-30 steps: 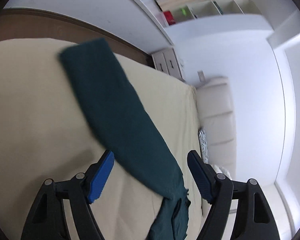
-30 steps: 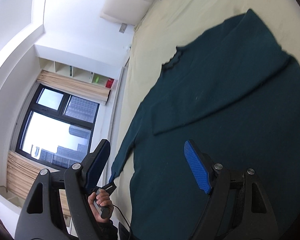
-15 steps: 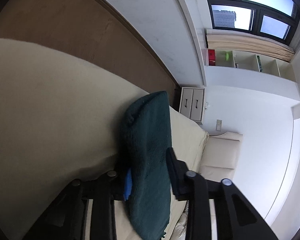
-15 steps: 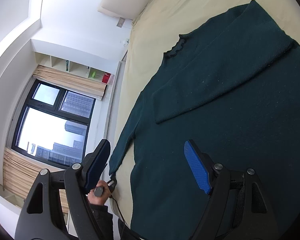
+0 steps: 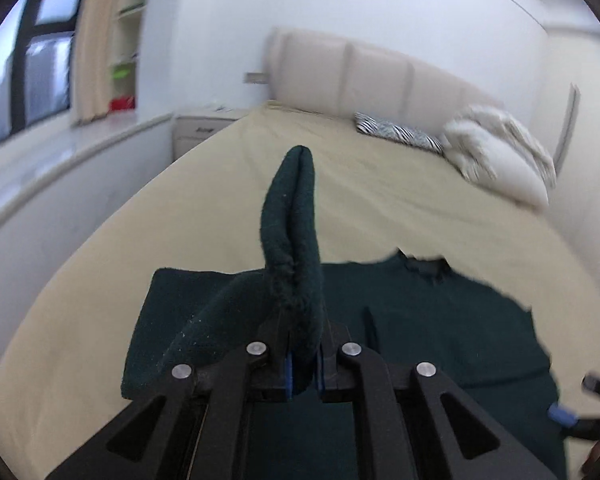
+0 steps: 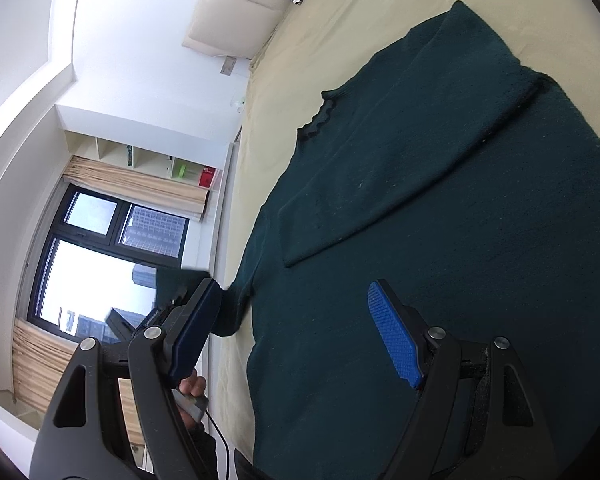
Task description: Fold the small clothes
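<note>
A dark green sweater (image 6: pixel 480 240) lies flat on the cream bed (image 5: pixel 380 192), collar toward the headboard. One sleeve (image 6: pixel 400 152) is folded slanting across its body. My left gripper (image 5: pixel 303 360) is shut on the end of the other sleeve (image 5: pixel 292 232), which stands up in a narrow fold between the pads, lifted off the bed. The right gripper (image 6: pixel 292 300) hovers open over the sweater's lower left part, with nothing between its blue pads (image 6: pixel 394 340). A hand (image 6: pixel 194 390) shows behind its left finger.
A white pillow (image 5: pixel 508 160) and a zebra cushion (image 5: pixel 396 134) lie by the padded headboard (image 5: pixel 380 76). A nightstand (image 5: pixel 196 132), a windowsill with shelves and a large window (image 6: pixel 112 264) run along the bed's left side. Bare sheet lies left of the sweater.
The left gripper closed on the sleeve end, lifted it and swung round to face the headboard. The right gripper sank slightly toward the sweater, still open.
</note>
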The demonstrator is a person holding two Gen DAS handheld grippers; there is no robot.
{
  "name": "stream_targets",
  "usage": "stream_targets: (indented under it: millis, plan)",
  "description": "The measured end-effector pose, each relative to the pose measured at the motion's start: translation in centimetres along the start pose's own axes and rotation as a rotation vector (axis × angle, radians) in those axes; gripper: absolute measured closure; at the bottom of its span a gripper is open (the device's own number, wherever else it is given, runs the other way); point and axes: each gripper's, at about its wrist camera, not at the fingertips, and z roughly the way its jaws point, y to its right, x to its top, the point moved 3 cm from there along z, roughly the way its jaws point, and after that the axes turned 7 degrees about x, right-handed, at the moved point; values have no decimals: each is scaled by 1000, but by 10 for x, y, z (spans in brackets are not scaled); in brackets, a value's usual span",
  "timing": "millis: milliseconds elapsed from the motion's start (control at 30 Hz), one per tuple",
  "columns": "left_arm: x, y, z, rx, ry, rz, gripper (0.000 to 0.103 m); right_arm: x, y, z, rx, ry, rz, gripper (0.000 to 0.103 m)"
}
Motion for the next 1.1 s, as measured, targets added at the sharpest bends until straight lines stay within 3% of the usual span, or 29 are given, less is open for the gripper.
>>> stream_targets:
  millis: [67,100,167,200,300,333,400,567,700,767,933,1100]
  plan:
    - [-23,65,9,14,21,193,94,6,6,1,-2,0,14,26]
    - [-40,82,10,22,17,244,91,9,10,3,-3,-7,23,26]
    - [-65,106,25,19,-33,299,89,14,15,9,-5,-25,45,27]
    - [-75,111,32,15,-69,299,83,16,19,16,0,-46,58,26]
    - [-98,110,44,-26,-173,265,57,17,26,40,-5,-93,95,26]
    - [-102,102,40,-31,-175,258,53,16,27,46,-1,-107,101,26]
    - [-99,86,33,-58,-163,235,34,14,27,64,2,-138,111,26]
    - [-120,57,3,-147,-176,81,31,4,20,102,-52,-222,106,26]
    - [-134,34,-7,-144,-207,-16,31,-2,16,133,-70,-275,111,29]
    - [-138,25,-5,-133,-224,-46,31,-3,17,147,-80,-295,107,37]
    - [-143,12,-12,-127,-221,-77,31,0,9,170,-223,-336,-18,95]
    - [-146,10,-9,-139,-225,-98,31,19,-33,149,-279,-291,-224,96]
